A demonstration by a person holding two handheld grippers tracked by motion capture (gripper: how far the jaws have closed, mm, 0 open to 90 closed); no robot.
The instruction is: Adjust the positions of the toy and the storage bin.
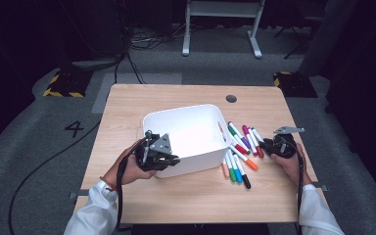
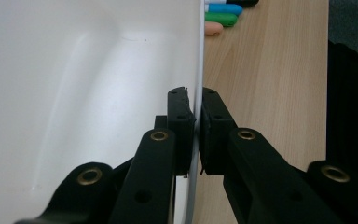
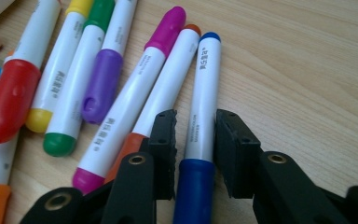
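Left gripper clamps the bin wall; right gripper straddles a blue marker.

On the wooden table [image 1: 127, 105], the white bin [image 1: 186, 128] sits mid-table, its near-left wall pinched tight between the jaws of the left gripper [image 2: 195, 122]. Right of the bin lies a loose spread of markers [image 1: 240, 152]. At its far-right edge the right gripper [image 3: 196, 140] stands partly open, one jaw on either side of the blue marker [image 3: 200, 135], which lies flat on the table.

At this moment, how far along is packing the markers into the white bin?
Barely started. Done: the left gripper is clamped on the white bin wall, steadying it. In hand: the right gripper straddles the dark blue marker, jaws not yet closed. Left: the bin looks empty; the pile of markers lies on the table.
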